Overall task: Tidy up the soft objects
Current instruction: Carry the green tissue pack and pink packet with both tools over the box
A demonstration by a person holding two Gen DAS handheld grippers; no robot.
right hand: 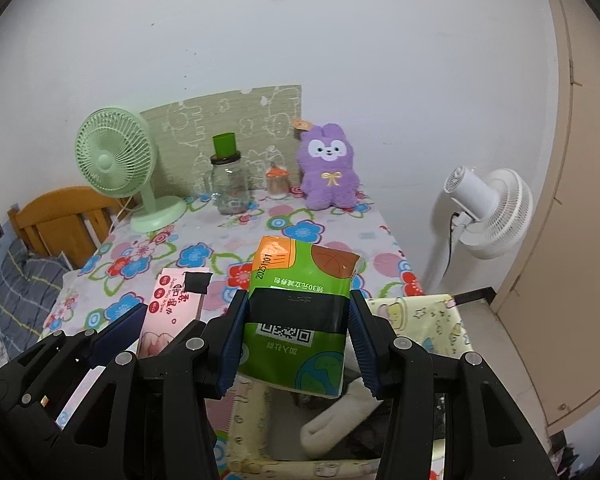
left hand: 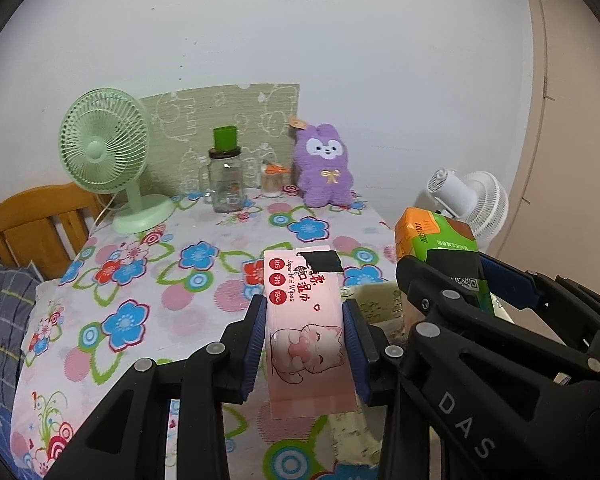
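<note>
My left gripper [left hand: 305,320] is shut on a pink pack of wet wipes [left hand: 306,312] with a cat drawing, held above the flowered table [left hand: 148,280]. My right gripper [right hand: 296,320] is shut on a green and orange tissue pack [right hand: 300,292], held over a cream fabric bin [right hand: 432,320] at the table's near right corner. The tissue pack [left hand: 436,240] and right gripper show at the right of the left wrist view. The wipes [right hand: 172,304] show at the left of the right wrist view. A white rolled cloth [right hand: 340,420] lies inside the bin. A purple plush bunny [right hand: 330,168] sits at the table's far edge.
A green desk fan [left hand: 104,152], a glass jar with a green cup on it [left hand: 226,176] and a small orange-lidded jar [left hand: 272,180] stand at the back. A white floor fan [right hand: 488,212] stands right of the table. A wooden bed frame [left hand: 32,224] is left.
</note>
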